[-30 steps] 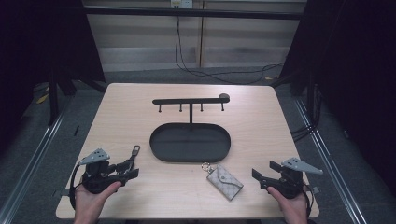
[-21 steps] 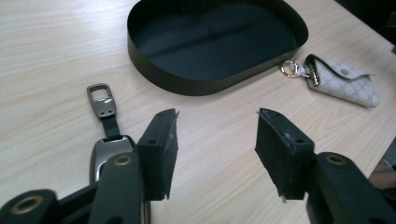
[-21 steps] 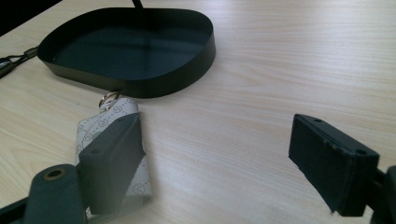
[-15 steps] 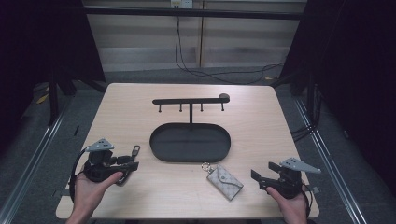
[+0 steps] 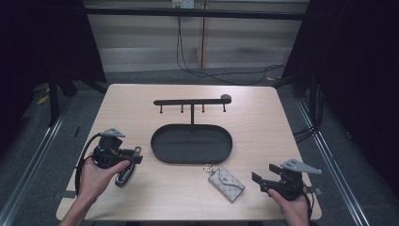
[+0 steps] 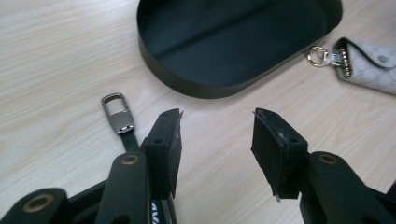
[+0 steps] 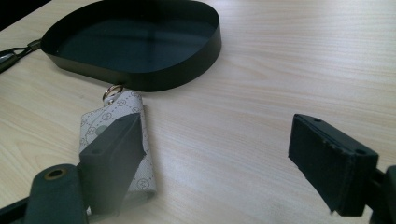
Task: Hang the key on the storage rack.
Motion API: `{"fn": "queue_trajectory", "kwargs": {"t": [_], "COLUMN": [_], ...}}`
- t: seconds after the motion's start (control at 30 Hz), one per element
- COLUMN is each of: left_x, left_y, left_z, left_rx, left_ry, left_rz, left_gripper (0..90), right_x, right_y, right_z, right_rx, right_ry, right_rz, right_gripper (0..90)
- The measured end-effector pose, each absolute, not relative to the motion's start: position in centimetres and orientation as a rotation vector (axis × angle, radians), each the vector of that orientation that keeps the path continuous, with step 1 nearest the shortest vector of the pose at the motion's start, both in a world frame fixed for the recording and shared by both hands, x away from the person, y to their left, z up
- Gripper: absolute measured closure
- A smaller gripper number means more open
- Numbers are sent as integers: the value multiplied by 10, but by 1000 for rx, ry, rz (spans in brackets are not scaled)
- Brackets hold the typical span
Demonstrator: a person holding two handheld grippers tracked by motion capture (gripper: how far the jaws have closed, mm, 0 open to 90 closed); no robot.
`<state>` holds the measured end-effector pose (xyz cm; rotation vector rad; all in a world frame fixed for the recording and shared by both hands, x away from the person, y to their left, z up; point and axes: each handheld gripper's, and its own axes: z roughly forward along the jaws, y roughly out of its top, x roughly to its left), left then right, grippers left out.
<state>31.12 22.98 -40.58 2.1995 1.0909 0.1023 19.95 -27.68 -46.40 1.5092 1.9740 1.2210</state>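
Your left gripper point(image 6: 217, 140) sits over the near-left part of the table point(image 5: 263, 117), its jaws partly apart with bare wood between the pads; they have just been closing, and they grip nothing. The car key point(image 5: 124, 175) lies just under and beside that gripper: in the left gripper view its metal clip point(image 6: 116, 113) and short strap rest flat on the wood immediately left of your left-hand jaw, outside the gap, and the key body runs back under the jaw. In the high view your left hand point(image 5: 96, 172) holds the gripper directly above the key's upper end, the dark fob poking out toward you. Ahead of those jaws stands the black oval tray point(image 6: 187, 81), near but apart from the key. Your right gripper point(image 7: 224, 154) rests at the near-right corner with its jaws spread wide and nothing between them. The patterned key pouch point(image 7: 112, 121) lies flat just beside its left-hand jaw, partly hidden behind it, its ring point(image 7: 112, 91) pointing at the tray wall and nearly touching it. Behind the tray rises the black hook rack point(image 5: 192, 101).
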Motion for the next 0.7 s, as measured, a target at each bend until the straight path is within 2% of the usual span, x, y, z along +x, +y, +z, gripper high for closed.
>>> {"fn": "queue_trajectory", "kwargs": {"t": [0.7], "left_x": [356], "left_y": [225], "left_z": [-415], "left_rx": [2368], "left_ry": [1232], "left_rz": [88], "left_gripper": [500], "right_x": [201], "right_y": [-275], "right_z": [-465], "right_rx": [1514], "right_ry": [2006], "right_rz": [1210], "right_gripper": [175]}}
